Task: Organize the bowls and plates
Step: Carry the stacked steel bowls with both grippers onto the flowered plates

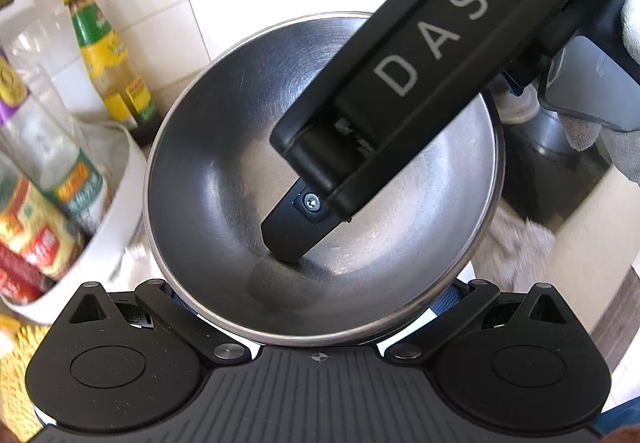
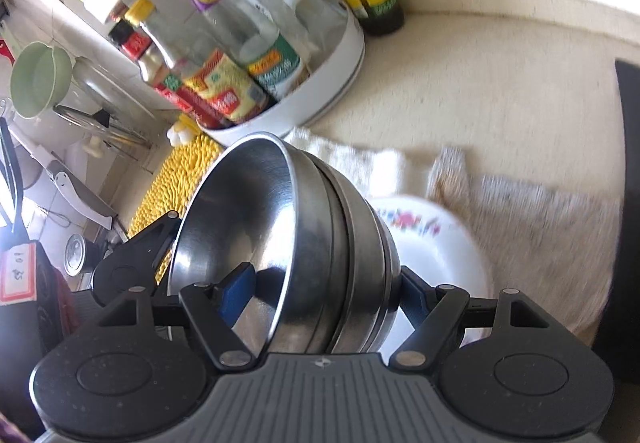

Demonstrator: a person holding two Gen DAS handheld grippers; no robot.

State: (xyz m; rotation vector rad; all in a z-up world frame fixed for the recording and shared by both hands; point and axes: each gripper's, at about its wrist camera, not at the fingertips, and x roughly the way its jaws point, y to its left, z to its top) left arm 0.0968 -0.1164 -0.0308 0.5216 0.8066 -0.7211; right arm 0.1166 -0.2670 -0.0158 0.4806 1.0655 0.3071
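In the right wrist view, my right gripper (image 2: 324, 283) is shut on a nested stack of steel bowls (image 2: 312, 243), tilted on its side, one blue-padded finger (image 2: 238, 295) inside the top bowl and the other outside. A white flowered plate (image 2: 436, 247) lies behind the stack. In the left wrist view the steel bowl (image 1: 320, 179) fills the middle, and the right gripper's black finger (image 1: 296, 227) reaches into it from above right. My left gripper's fingers are hidden under the bowl's rim, so its state is unclear.
A white turntable tray (image 2: 340, 59) holds several sauce bottles and jars at the left. A tall green-labelled bottle (image 1: 104, 51) stands by the tiled wall. A yellow mat (image 2: 168, 179) and a beige towel (image 2: 520, 211) lie on the counter. A green cup (image 2: 36, 83) hangs far left.
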